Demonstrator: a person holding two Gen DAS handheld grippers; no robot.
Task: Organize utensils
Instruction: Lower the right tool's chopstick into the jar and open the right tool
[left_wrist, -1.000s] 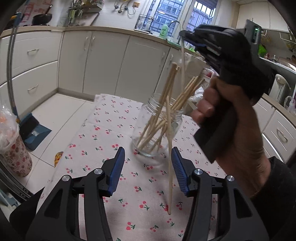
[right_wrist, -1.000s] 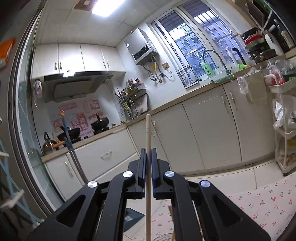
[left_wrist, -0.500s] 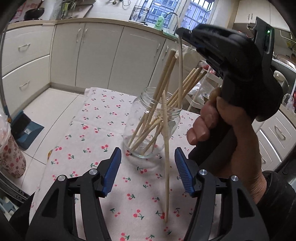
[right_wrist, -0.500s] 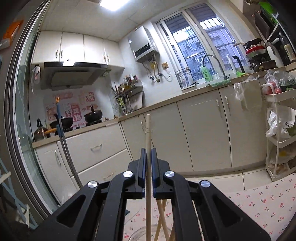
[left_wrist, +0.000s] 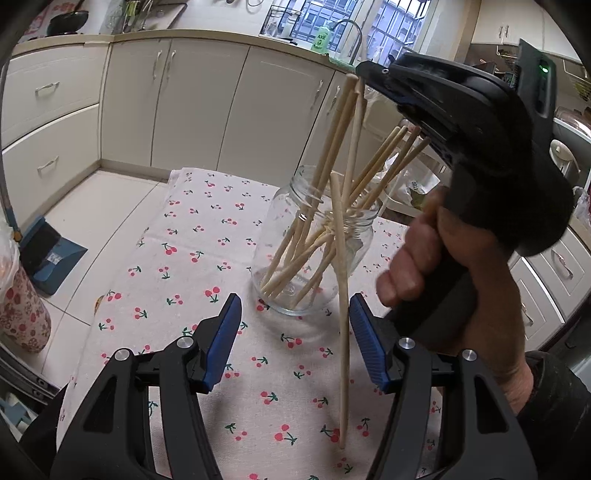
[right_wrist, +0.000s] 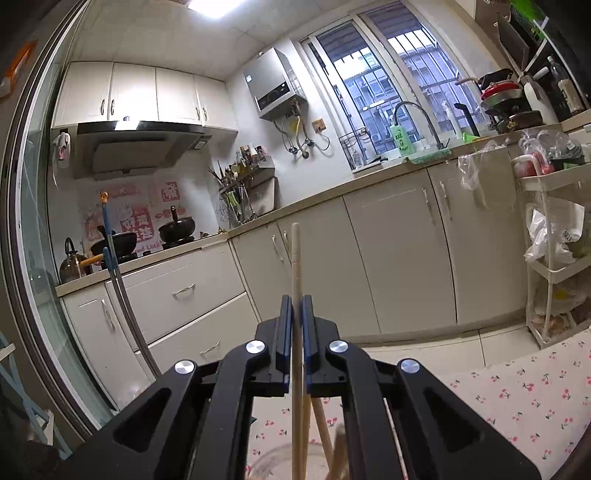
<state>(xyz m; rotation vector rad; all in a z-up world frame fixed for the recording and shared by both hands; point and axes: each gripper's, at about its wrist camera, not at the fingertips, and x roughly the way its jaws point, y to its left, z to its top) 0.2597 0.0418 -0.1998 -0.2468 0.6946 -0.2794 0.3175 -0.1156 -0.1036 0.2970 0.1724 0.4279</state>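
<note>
My right gripper (right_wrist: 296, 306) was pinched tight on a single chopstick (right_wrist: 295, 266), its blue pads pressed against the wood from both sides, the stick standing upright through them with its blunt end poking up above the fingertips. My left gripper (left_wrist: 295, 332) was spread wide with nothing pressed between its pads; one loose chopstick (left_wrist: 342, 332) stood in the gap nearer the right pad, its tip down on the cherry-print cloth (left_wrist: 192, 258) and its upper part leaning against the glass jar (left_wrist: 317, 254). From the left camera I saw the whole jar just beyond my fingertips, standing upright on the cloth with a fan of chopsticks (left_wrist: 384, 162) splayed out of its mouth, and I saw my right hand (left_wrist: 454, 280) wrapped round the black handle of the other gripper, held above and to the right of the jar, with the pinched stick running down from its nose into the jar's mouth. The right camera gave none of that: the jar was only a blurred rim at the very bottom of the view, with a few stick ends beside it, and neither hand showed. What it did show was the room beyond, which the left view mostly cut off: the range hood (right_wrist: 136, 147), the water heater (right_wrist: 275, 88) on the wall, the barred window (right_wrist: 391, 81), the tap (right_wrist: 417, 118) and the white rack (right_wrist: 546, 258) at the right. Only the left view took in the blue dustpan (left_wrist: 44, 251) on the tiled floor.
</note>
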